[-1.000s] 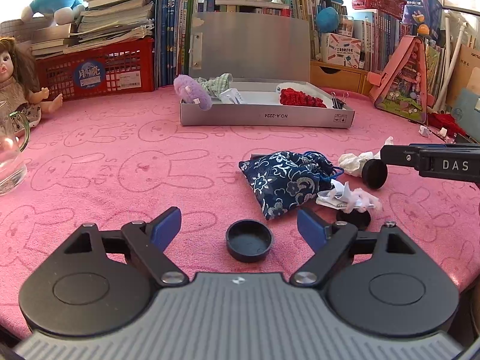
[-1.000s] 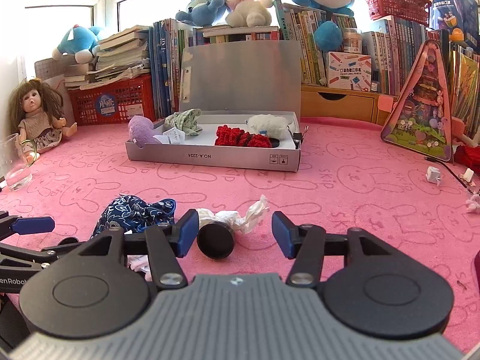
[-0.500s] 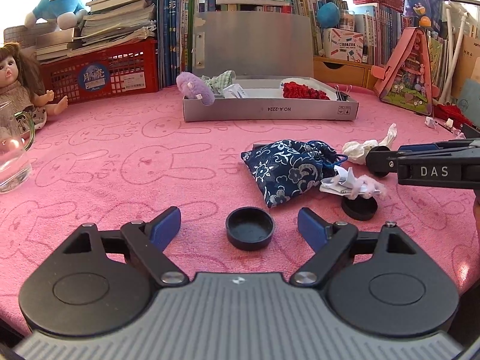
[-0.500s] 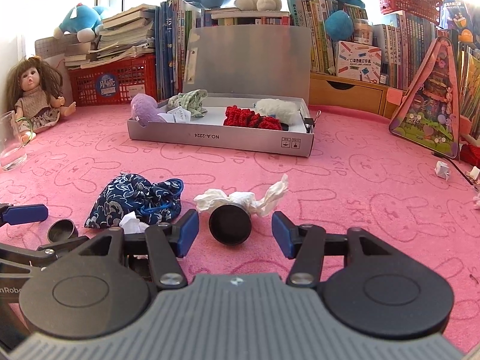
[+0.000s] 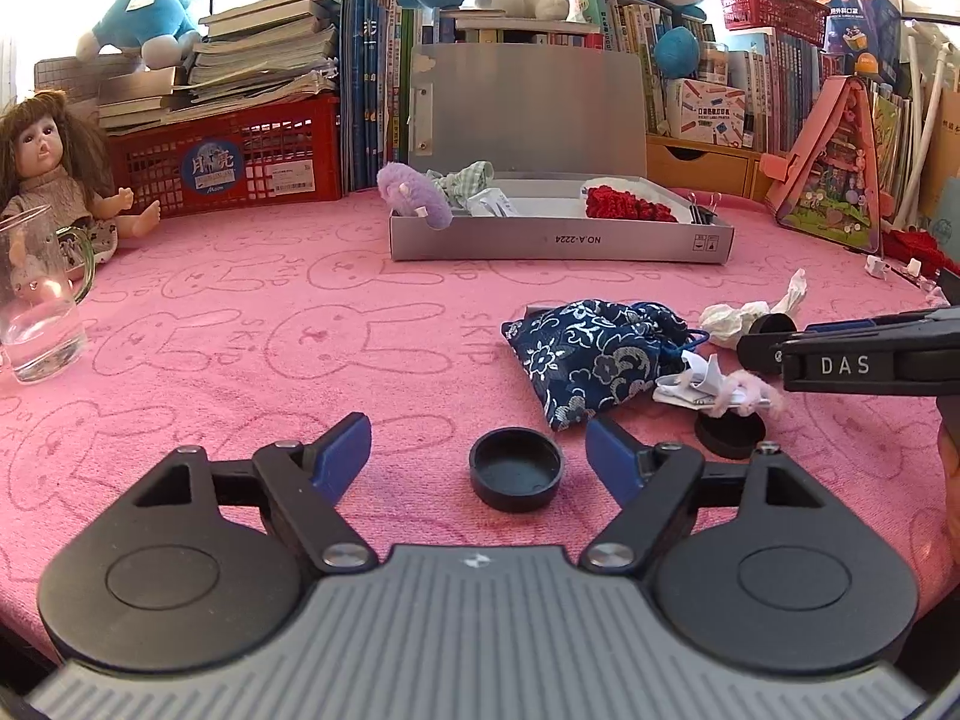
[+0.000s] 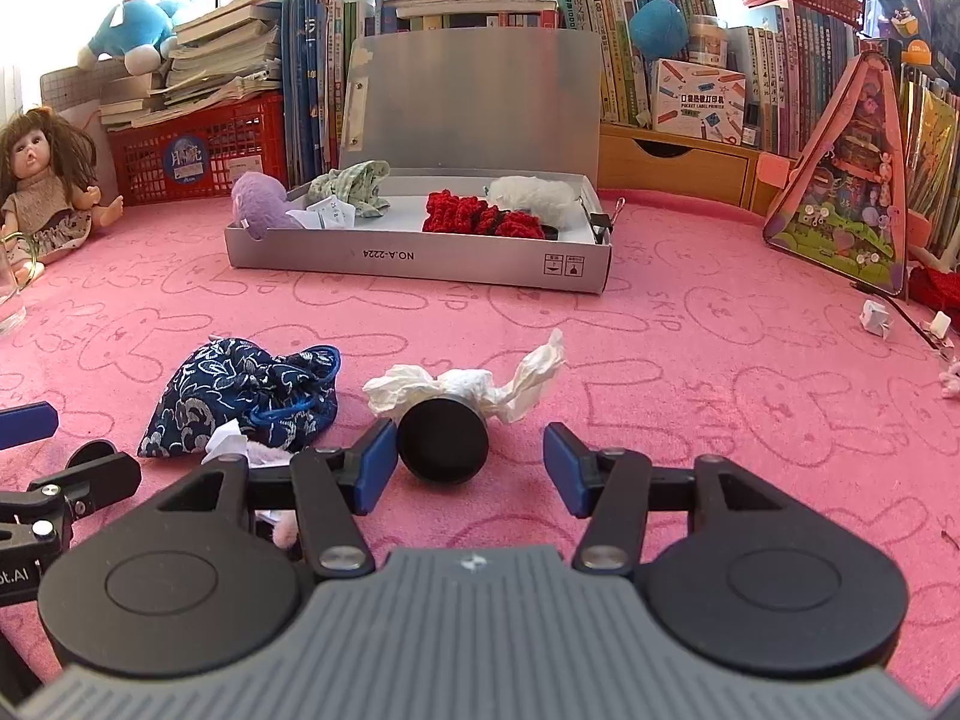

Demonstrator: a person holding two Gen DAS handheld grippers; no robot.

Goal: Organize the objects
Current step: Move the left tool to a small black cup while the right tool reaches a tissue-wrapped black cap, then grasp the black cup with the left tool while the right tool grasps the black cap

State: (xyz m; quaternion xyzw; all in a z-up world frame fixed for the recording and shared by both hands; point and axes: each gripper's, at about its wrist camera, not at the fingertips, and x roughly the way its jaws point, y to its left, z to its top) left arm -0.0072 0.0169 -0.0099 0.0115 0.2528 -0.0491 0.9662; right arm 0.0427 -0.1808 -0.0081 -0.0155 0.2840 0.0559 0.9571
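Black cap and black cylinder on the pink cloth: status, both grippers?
Left gripper open, jaws just closing in around black cap, no contact. Right gripper open, black cylinder at its left pad, ungripped. Crumpled tissue right behind cylinder.

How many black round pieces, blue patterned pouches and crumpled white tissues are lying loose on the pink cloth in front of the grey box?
Black round pieces: 3
Blue patterned pouch: 1
Crumpled white tissue: 1
Total: 5
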